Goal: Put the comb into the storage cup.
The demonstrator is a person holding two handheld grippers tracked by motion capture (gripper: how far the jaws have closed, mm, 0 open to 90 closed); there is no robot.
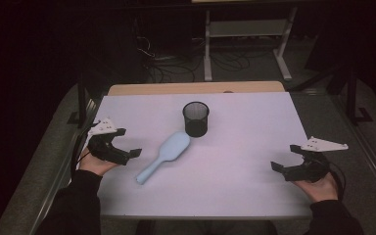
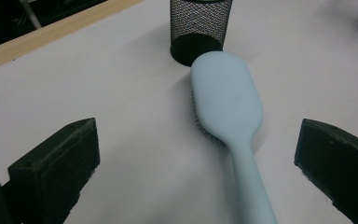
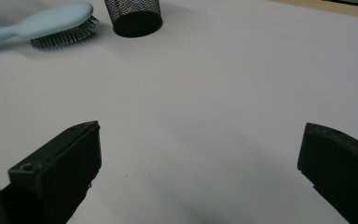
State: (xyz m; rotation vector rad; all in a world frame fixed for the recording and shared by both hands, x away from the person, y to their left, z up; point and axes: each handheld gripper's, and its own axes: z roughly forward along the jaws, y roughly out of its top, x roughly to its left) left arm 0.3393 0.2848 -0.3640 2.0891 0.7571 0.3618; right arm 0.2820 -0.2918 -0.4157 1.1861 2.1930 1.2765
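A pale blue hairbrush (image 1: 164, 155) lies bristles down on the white table top (image 1: 235, 161), its head touching a black mesh cup (image 1: 196, 118) that stands upright behind it. In the left gripper view the hairbrush (image 2: 230, 121) runs up between the wide-apart jaws toward the mesh cup (image 2: 199, 29). My left gripper (image 1: 126, 143) is open at the table's left edge, a short way left of the brush handle. My right gripper (image 1: 285, 157) is open near the right edge, over bare table. The right gripper view has the hairbrush (image 3: 46, 23) and mesh cup (image 3: 134, 16) far off.
A wooden strip (image 1: 196, 88) borders the table's far edge. Beyond it stand a white metal frame (image 1: 247, 44) and loose cables (image 1: 176, 66) on the dark floor. Bare table surface lies between the brush and the right gripper.
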